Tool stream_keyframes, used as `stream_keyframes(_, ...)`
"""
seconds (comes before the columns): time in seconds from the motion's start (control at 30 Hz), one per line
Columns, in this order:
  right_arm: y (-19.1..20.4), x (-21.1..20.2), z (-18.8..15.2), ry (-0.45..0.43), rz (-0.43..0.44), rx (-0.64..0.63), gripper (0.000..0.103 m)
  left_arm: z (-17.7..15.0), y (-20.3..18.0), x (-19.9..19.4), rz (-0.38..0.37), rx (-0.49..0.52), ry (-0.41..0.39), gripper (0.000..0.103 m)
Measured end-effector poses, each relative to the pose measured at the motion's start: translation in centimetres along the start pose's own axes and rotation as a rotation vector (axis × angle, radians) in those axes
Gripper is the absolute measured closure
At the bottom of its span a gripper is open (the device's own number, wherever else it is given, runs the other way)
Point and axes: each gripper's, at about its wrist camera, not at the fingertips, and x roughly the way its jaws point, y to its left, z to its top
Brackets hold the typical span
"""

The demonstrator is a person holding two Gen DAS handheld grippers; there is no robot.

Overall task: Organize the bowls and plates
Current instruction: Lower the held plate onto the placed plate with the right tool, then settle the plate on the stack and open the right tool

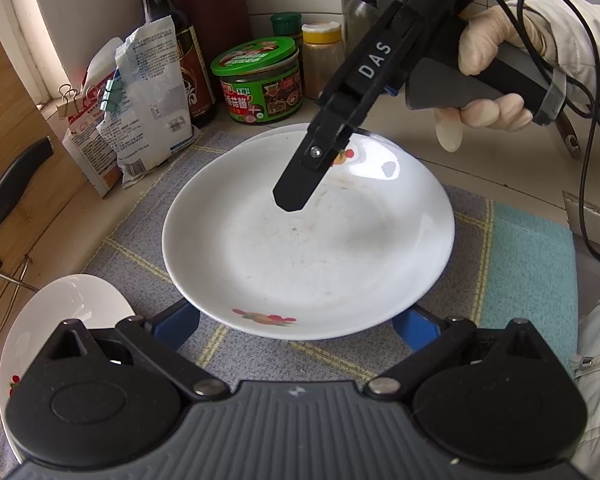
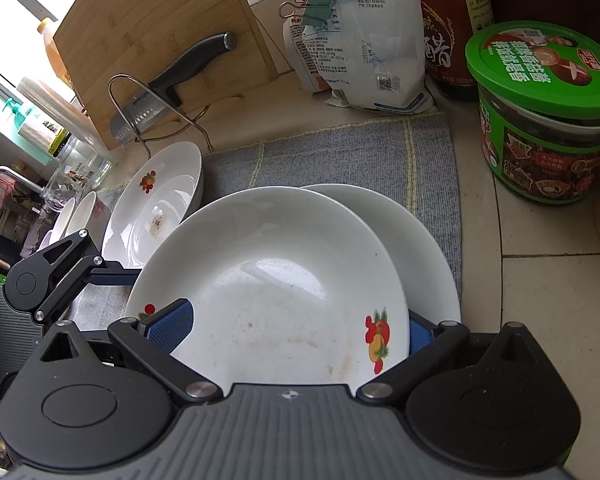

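A white plate with fruit decals (image 1: 308, 240) (image 2: 268, 284) sits on top of a second white plate (image 2: 424, 248) on the grey checked mat (image 1: 252, 356). My left gripper (image 1: 300, 326) is open, its blue pads on either side of the plate's near rim. My right gripper (image 2: 296, 328) grips the top plate's opposite rim, one finger over it and one under; it also shows in the left wrist view (image 1: 320, 160). A third plate (image 1: 56, 320) (image 2: 156, 200) lies at the left. Small bowls (image 2: 76, 216) stand beyond it.
Behind the mat stand a green-lidded jar (image 1: 260, 80) (image 2: 544, 112), a dark sauce bottle (image 1: 176, 40), spice jars (image 1: 322, 56) and clipped bags (image 1: 140, 100). A bamboo board (image 2: 160, 48) and a cleaver (image 2: 172, 80) in a wire rack are at the left.
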Motion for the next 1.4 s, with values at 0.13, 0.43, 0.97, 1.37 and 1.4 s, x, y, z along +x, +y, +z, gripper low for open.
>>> stream_keyframes(0.13, 0.0, 0.0, 0.0, 0.002, 0.0, -0.001, 0.0, -0.1, 0.0, -0.1, -0.001, -0.003, -0.001, 0.001)
stream_keyframes(0.43, -0.1, -0.2, -0.3, 0.005, 0.001, -0.001, 0.0, -0.1, 0.1, -0.2, 0.002, -0.005, -0.002, 0.001)
stream_keyframes(0.97, -0.2, -1.1, -0.9, -0.004, -0.013, 0.0, 0.0, -0.2, -0.2, -0.3, -0.005, -0.003, -0.01, 0.001)
stream_keyframes(1.37, -0.3, -1.9, -1.3, -0.015, -0.036, 0.008, 0.0, -0.1, -0.6, 0.0, -0.017, 0.01, -0.012, 0.001)
stream_keyframes(1.4, -0.3, -2.0, -1.3, -0.016, -0.038, 0.01, 0.0, -0.1, -0.6, 0.1, -0.019, 0.009, -0.011, 0.001)
